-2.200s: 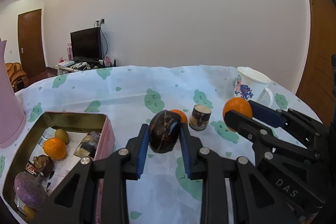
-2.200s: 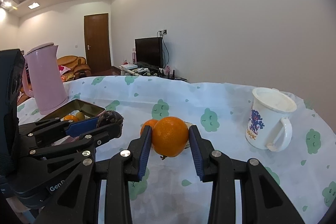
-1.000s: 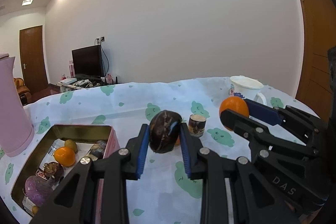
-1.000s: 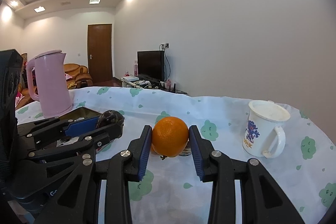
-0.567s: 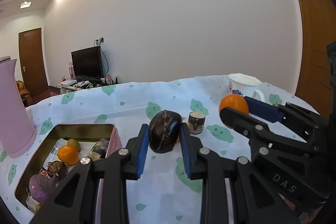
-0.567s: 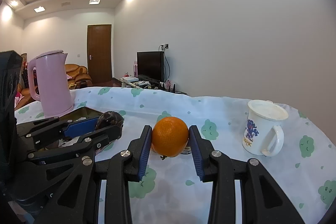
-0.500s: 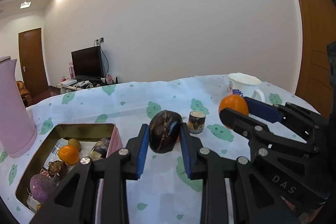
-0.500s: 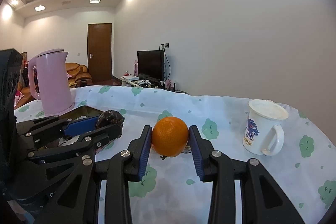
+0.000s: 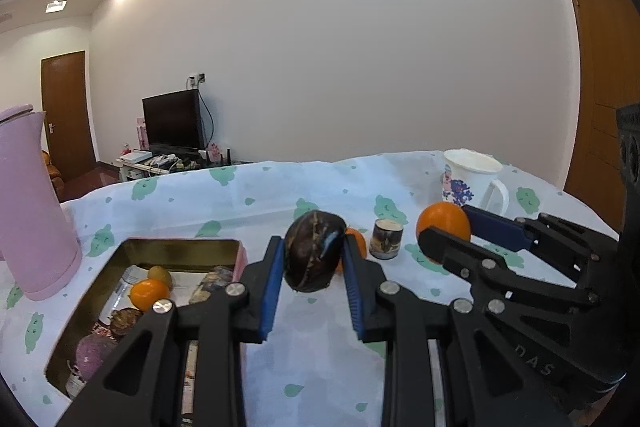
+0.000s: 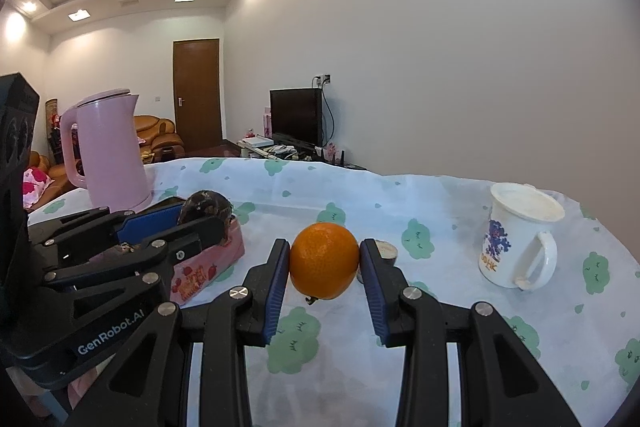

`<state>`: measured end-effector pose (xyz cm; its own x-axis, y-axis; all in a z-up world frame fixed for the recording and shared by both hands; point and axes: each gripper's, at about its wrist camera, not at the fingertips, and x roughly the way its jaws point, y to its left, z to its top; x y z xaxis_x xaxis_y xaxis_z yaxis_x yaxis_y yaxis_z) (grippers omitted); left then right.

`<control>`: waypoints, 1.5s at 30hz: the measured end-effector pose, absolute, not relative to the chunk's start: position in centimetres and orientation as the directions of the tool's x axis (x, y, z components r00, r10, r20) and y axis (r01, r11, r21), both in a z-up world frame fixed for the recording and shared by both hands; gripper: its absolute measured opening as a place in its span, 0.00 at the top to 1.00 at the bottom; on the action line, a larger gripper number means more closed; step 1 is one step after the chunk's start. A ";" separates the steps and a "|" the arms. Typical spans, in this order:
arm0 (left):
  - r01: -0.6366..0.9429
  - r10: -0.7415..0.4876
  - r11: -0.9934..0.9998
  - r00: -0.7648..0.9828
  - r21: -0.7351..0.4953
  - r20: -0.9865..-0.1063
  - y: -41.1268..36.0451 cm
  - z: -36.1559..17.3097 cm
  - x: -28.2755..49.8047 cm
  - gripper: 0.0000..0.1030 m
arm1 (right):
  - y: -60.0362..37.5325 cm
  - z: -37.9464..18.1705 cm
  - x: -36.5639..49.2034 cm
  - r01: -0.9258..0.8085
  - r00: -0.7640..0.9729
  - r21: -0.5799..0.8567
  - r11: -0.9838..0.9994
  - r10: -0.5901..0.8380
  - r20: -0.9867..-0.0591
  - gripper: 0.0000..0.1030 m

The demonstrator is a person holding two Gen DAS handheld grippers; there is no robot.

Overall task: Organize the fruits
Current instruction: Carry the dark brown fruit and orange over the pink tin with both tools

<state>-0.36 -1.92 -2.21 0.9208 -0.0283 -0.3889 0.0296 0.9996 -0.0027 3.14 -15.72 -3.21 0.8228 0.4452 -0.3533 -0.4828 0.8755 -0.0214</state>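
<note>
Blue pads of the left gripper pinch a dark brown, streaked fruit from both sides, holding it above the cloud-print tablecloth, just right of the pink-walled tin. That tin holds a small orange fruit, a yellowish one behind it, a brown one and a purple one nearer the camera, lying on printed paper. Another orange fruit peeks out behind the left claw's right finger, beside a small cylindrical can standing on the cloth.

Over on the right, the right gripper is clamped on an orange, blue pads pressing its two flanks, the stem end pointing down; it hangs clear of the cloth. Both claws are narrowed only as far as their fruit lets them. A white mug with a blue flower print stands well to the right, and a pink kettle stands at the left beyond the tin
</note>
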 end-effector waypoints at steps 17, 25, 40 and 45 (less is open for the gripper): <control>-0.069 0.043 0.996 0.916 -0.052 -0.400 2.3 -1.3 -0.5 0.71 | -12.2 -1.5 2.0 -0.558 0.784 -0.028 0.829 0.516 -0.346 0.63; -0.137 0.102 0.989 0.907 -0.057 -0.410 4.4 -1.1 -0.7 0.71 | -10.9 -1.3 1.9 -0.585 0.766 -0.023 0.811 0.542 -0.346 0.63; -0.216 0.178 0.975 0.891 -0.045 -0.418 7.1 -0.9 -1.4 0.71 | -7.6 -1.5 1.8 -0.628 0.734 -0.025 0.778 0.581 -0.353 0.63; -0.244 0.188 0.967 0.872 -0.069 -0.452 8.6 -1.3 -1.2 0.71 | -6.5 -1.5 1.9 -0.642 0.720 -0.019 0.766 0.595 -0.359 0.63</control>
<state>-1.18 8.58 -1.29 0.8719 0.1880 -0.4521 -0.2443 0.9672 -0.0691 1.90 -6.48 -1.49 0.7197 0.5946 -0.3585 -0.6425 0.7660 -0.0192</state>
